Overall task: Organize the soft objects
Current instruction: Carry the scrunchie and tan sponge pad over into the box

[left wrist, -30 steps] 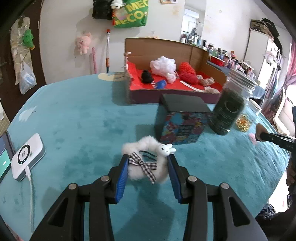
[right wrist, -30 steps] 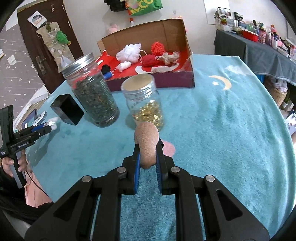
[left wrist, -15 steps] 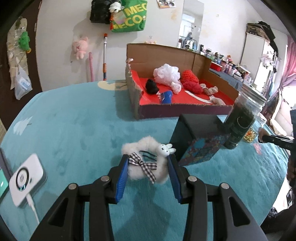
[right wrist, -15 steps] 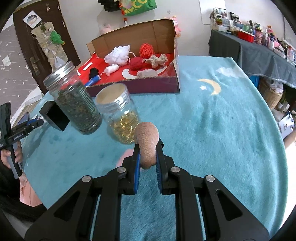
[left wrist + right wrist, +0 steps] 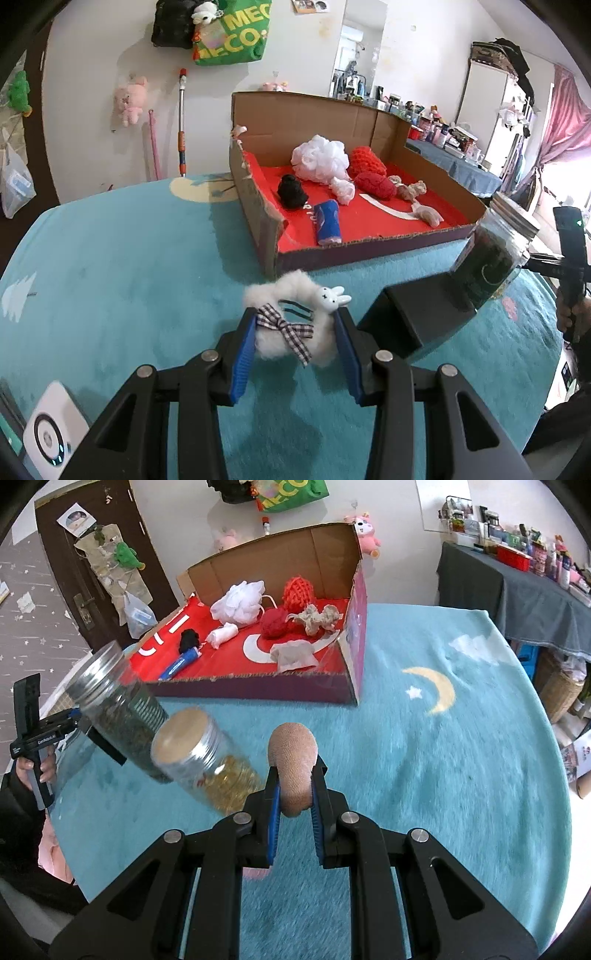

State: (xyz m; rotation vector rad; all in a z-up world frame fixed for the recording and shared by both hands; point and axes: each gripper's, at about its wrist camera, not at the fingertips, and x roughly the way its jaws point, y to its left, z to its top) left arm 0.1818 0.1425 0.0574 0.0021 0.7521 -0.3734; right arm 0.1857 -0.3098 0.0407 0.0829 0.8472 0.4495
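Note:
My left gripper (image 5: 295,343) is shut on a fluffy white scrunchie (image 5: 291,317) with a plaid bow and a small bunny charm, held above the teal table just short of the cardboard box (image 5: 258,206). The box has a red floor and holds several soft things, among them a white pouf (image 5: 320,163) and red knit balls (image 5: 369,173). My right gripper (image 5: 294,805) is shut on a tan brown soft pad (image 5: 293,764), held above the table in front of the same box (image 5: 354,657).
A black box (image 5: 417,314) and a dark-filled jar (image 5: 495,254) stand right of the left gripper. In the right wrist view that jar (image 5: 118,709) and a jar of yellow beads (image 5: 207,764) are left of the gripper. A white device (image 5: 51,439) lies at the lower left.
Both grippers have risen and moved toward the cardboard box with their objects still held. The box looks larger and closer in both views.

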